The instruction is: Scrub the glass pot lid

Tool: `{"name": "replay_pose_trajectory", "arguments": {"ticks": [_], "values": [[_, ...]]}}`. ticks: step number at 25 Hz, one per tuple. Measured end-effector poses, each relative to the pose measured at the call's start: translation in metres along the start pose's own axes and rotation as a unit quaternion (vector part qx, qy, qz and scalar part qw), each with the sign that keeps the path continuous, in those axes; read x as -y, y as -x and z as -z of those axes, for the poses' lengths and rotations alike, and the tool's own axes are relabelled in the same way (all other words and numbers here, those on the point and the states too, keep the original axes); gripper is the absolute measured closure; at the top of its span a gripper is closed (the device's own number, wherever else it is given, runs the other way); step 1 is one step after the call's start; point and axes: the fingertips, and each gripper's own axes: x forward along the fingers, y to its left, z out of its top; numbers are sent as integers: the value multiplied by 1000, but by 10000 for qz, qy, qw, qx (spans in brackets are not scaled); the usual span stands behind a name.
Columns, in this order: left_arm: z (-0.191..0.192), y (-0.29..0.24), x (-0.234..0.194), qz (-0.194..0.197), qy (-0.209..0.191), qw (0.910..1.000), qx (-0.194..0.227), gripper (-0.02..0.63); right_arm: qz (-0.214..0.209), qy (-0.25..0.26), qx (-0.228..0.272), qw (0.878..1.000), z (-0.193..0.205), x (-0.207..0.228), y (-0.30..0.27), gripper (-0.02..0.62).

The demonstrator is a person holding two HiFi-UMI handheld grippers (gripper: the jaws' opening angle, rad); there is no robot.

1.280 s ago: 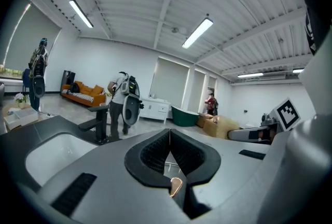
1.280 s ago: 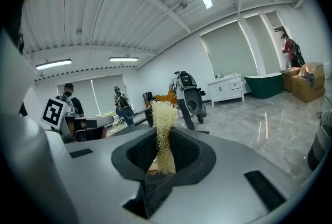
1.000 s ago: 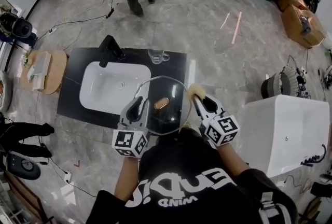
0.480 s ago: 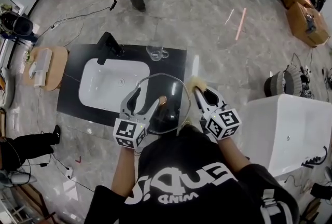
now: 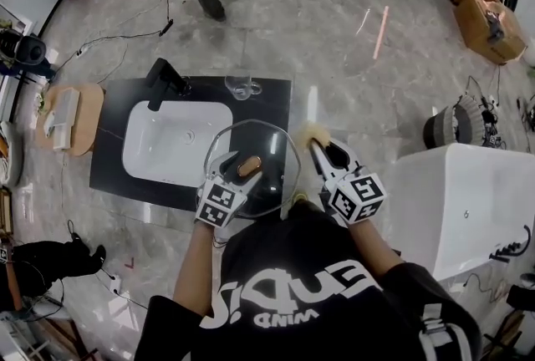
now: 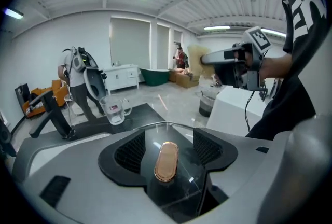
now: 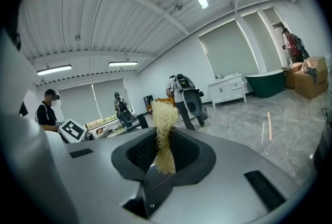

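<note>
Left gripper (image 5: 232, 170) jaws apart, straddling the knob (image 6: 166, 162) of the lid (image 5: 272, 152), not gripping it. Right gripper (image 5: 324, 157) clamped on scrubber (image 7: 164, 124), lid just to its left. Scrubbing apparently still to do.

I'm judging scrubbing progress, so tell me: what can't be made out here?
Head view: glass lid: near-left rim under the left gripper, so its support is unclear.
Head and left gripper views: dirt on the glass, too small or lost in reflections.
Right gripper view: lid out of frame; scrubber fills the jaws.
</note>
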Motion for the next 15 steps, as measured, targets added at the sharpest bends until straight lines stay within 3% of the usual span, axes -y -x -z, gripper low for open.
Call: {"name": "replay_pose_trajectory", "arguments": {"ticks": [7, 15], "values": [[37, -31, -1, 206, 305, 9985, -412, 325, 64, -45, -3, 10000, 3, 6, 9, 538], [63, -56, 9, 384, -194, 9941, -994, 344, 164, -100, -30, 9998, 8, 9, 20, 538]]}}
